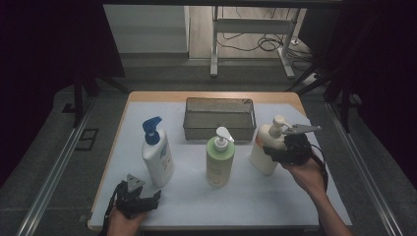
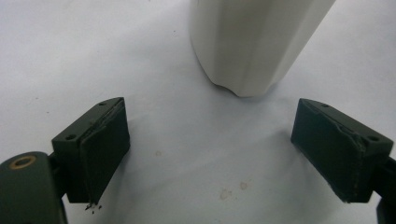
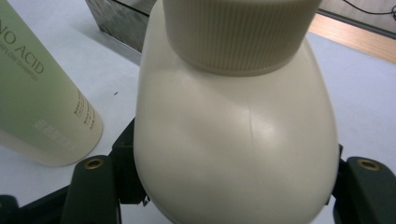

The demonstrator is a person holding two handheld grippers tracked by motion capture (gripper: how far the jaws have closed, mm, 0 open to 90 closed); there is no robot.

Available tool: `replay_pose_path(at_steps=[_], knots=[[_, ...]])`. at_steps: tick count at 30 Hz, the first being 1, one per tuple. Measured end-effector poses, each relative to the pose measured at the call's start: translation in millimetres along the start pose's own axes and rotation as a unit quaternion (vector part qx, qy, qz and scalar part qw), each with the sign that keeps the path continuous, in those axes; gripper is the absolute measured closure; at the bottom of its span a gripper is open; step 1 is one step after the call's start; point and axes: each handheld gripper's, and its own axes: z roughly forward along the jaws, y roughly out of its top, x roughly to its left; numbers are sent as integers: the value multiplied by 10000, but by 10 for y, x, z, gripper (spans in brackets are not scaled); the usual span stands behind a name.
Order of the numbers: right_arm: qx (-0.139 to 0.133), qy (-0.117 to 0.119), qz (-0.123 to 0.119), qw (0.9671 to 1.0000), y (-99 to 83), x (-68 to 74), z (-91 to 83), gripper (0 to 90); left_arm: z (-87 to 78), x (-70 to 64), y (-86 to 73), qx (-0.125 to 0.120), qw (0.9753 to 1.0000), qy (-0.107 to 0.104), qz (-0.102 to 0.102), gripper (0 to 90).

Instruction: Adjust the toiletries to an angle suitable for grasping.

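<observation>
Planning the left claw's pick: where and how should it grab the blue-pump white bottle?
Grip the white bottle across its lower body, coming in level from the near side. It stands upright, and the left claw sits open just before its base, jaws spread wider than the body. Avoid the blue pump; its nozzle gives no flat faces.

Standing in a row across the white-covered wooden table (image 1: 196,196): white pump bottle with blue pump head (image 1: 157,153) at left, pale green pump bottle with white pump (image 1: 220,160) in the middle, cream pump bottle with ribbed collar (image 1: 265,147) at right. Behind the middle one, toward the far edge, rectangular metal mesh basket (image 1: 220,118). Near-left corner, left gripper (image 1: 156,196), just before the white bottle. Right gripper (image 1: 269,153) at the cream bottle, jaws on either side of its body.
</observation>
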Motion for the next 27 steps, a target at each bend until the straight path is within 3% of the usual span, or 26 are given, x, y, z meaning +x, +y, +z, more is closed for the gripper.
replay_pose_path(at_steps=[16,27], knots=[[130,-76,-33,9999,53,70,-77,370,0,0,0,-2,10000,0,-2,113],[82,53,-15,10000,150,55,-233,371,2,-1,0,-14,10000,-2,-19,112]])
